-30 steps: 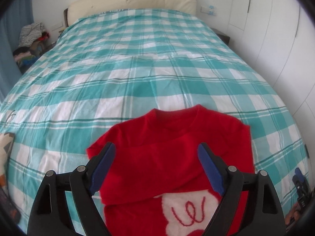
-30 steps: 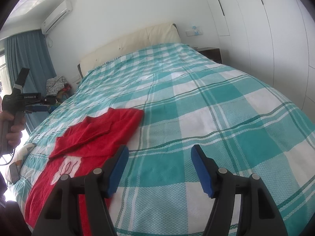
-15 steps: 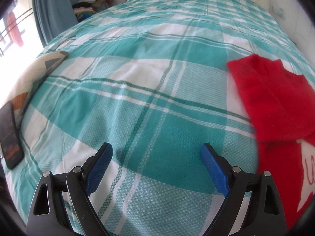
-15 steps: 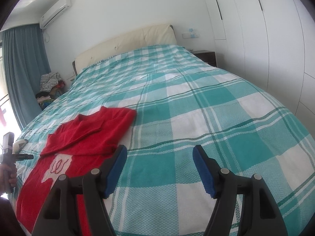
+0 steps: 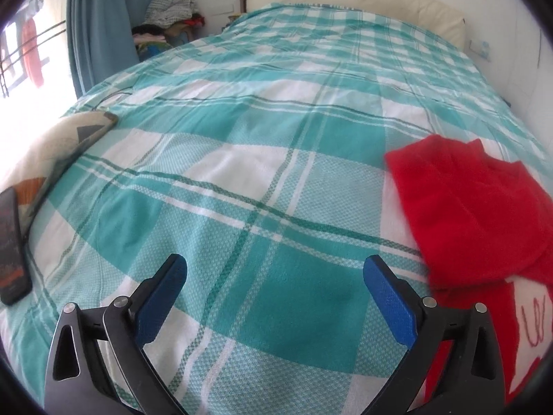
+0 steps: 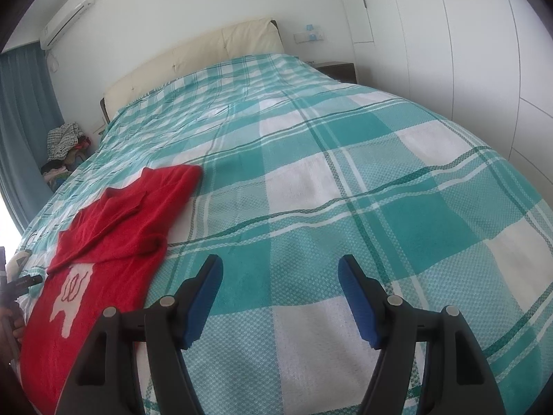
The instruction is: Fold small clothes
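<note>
A small red sweater (image 5: 473, 214) with a white motif lies on the teal checked bedspread (image 5: 262, 159), its sleeves folded in across the chest. In the left wrist view it is at the right edge; my left gripper (image 5: 274, 271) is open and empty over bare bedspread to its left. In the right wrist view the sweater (image 6: 114, 228) lies at the lower left; my right gripper (image 6: 280, 271) is open and empty over the bedspread (image 6: 345, 173) to its right. The left gripper's body (image 6: 13, 283) shows at the far left edge.
A patterned cushion (image 5: 52, 148) and a dark phone (image 5: 10, 242) lie at the bed's left edge. A clothes pile (image 5: 166, 24) and blue curtain (image 5: 100, 27) stand beyond. White wardrobe doors (image 6: 466, 34) and a nightstand (image 6: 338, 69) are on the right, the headboard (image 6: 193, 55) behind.
My left gripper has swung left off the sweater and now faces bare bedspread, tilting up a little. My right gripper has shifted slightly, staying open beside the sweater.
</note>
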Motion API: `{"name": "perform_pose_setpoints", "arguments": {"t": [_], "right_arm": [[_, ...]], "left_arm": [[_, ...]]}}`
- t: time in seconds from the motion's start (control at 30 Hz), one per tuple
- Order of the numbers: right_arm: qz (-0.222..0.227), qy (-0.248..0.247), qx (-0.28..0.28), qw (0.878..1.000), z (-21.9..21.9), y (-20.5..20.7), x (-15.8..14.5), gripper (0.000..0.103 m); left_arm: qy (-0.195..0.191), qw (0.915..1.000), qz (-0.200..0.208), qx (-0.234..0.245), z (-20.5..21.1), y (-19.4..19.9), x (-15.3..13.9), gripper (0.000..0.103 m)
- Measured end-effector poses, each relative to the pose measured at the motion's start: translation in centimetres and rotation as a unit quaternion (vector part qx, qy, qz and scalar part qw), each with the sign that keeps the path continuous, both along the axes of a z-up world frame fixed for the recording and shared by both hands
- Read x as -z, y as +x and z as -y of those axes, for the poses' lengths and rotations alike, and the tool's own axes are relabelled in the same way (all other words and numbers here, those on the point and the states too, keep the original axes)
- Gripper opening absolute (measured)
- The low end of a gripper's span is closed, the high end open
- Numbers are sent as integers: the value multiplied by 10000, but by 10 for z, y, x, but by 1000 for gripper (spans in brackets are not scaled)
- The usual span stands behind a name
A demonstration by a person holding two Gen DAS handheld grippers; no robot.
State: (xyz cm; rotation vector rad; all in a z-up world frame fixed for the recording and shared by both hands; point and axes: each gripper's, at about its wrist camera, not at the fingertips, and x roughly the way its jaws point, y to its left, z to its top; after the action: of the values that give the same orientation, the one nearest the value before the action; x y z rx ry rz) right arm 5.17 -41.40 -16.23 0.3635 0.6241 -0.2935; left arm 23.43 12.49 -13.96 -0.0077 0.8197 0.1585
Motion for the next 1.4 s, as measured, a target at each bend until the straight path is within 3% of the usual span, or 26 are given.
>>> {"name": "perform_pose_setpoints", "arguments": {"t": [0.03,0.1,0.13,0.33,0.6,0.8,1.4], "right_arm": [[-36,-4,6,10000,0,1,2,69],[-113,5,34,9999,2,4,6,69],[-153,24,47,9999,3,5,9,69],[-338,260,113,9990,12,8,26,69],[-418,180,-62,9989,5,15,33,86],[-471,95,-138,9988,1,19,36,92],[-355,220,-163,9990,2,12,36,93]], "left_arm": [[24,9999,-108,-34,-2,6,5,102],[-229,9972,-712,-26,-9,22,30,103],[-352,9964,-768,-42,-12,25,38,103],[-281,9977,-611,-52,-10,22,36,103],[-327,9976,-615,-43,-11,22,37,103],[-323,9976,-614,-44,-11,22,37,103],[-322,9976,-613,-44,-11,22,37,103]]}}
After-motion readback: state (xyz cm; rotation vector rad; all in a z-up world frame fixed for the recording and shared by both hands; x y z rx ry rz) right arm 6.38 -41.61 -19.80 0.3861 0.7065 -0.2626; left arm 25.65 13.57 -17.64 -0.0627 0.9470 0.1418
